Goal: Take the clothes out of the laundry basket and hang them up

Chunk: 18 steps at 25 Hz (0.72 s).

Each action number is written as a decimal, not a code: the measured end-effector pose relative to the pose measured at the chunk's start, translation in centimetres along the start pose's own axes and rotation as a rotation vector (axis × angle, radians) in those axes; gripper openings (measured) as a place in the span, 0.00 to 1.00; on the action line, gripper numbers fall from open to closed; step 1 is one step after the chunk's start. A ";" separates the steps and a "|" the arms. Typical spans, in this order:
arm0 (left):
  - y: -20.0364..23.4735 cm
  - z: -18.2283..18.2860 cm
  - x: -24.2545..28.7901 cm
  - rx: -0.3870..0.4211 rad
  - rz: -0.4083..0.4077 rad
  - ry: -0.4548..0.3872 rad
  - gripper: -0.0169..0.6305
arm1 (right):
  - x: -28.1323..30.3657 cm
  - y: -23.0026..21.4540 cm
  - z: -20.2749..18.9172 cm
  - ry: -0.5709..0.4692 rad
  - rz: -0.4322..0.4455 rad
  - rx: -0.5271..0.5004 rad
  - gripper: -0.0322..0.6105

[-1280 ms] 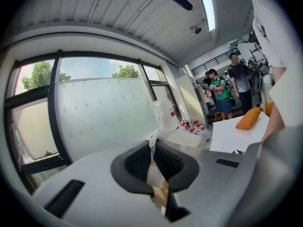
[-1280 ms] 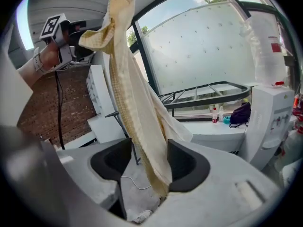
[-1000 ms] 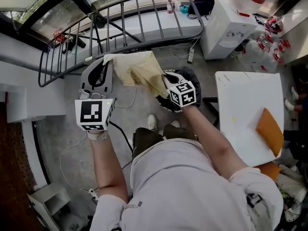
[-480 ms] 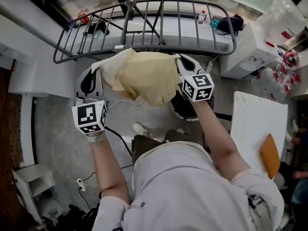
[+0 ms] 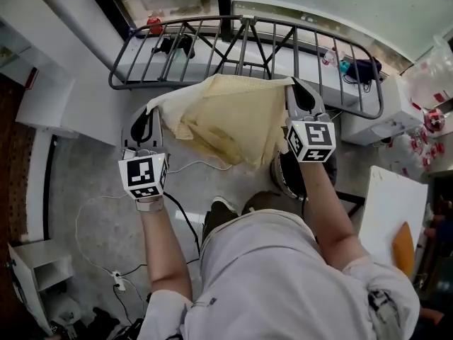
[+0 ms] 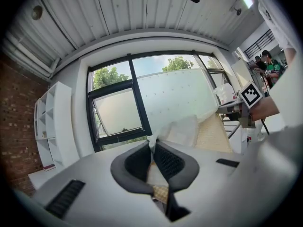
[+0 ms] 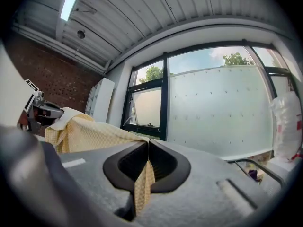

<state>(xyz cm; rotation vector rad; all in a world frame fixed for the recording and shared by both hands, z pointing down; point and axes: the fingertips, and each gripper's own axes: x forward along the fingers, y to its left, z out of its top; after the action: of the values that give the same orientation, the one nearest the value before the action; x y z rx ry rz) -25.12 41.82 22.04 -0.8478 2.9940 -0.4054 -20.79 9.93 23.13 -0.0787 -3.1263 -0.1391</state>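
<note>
Left hand-held gripper: jaws clamped shut on one top corner of the yellow cloth. The left gripper view shows fabric pinched between the pads.
Right hand-held gripper: likewise shut on the opposite corner. In the right gripper view a strip of cloth hangs out below the pads.

The cloth is up in the air, clear of the floor, spread between the two grippers. Its top edge is roughly level and its middle sags and folds on itself. It sits on the person's side of the drying rack, overlapping the near rails in the head view. Whether it touches them cannot be told.

Likely step: drape the cloth over a rack rail.

How to do it well:
- Move the grippers apart first to take out the centre sag, so the edge meets the rail as a straight line.
- Hold both corners at equal height and carry the top edge over and past the chosen rail.
- Lower until about half the cloth hangs on each side. An uneven split will probably slide off.
- Release only once the rail carries the weight, both sides together or nearly so.
- Both grips are only on the corners, so avoid jerks, since the waffle fabric could pull out.
- Withdraw upward and back so the jaws don't snag the cloth.
</note>
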 end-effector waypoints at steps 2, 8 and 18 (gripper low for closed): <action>2.5 -0.6 0.6 0.005 0.012 -0.008 0.05 | 2.1 1.7 1.0 -0.011 -0.002 -0.022 0.06; 8.0 -0.8 3.2 0.046 0.069 -0.032 0.05 | 9.0 3.9 3.2 -0.043 0.022 -0.121 0.07; 16.5 -1.8 16.4 0.059 0.129 -0.001 0.05 | 27.1 2.8 4.0 -0.038 0.068 -0.104 0.06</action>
<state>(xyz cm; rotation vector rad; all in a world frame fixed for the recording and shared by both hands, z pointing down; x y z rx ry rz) -47.74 47.36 20.81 -0.6455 2.9975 -0.4876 -47.70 14.43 19.78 -0.1900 -3.1481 -0.3024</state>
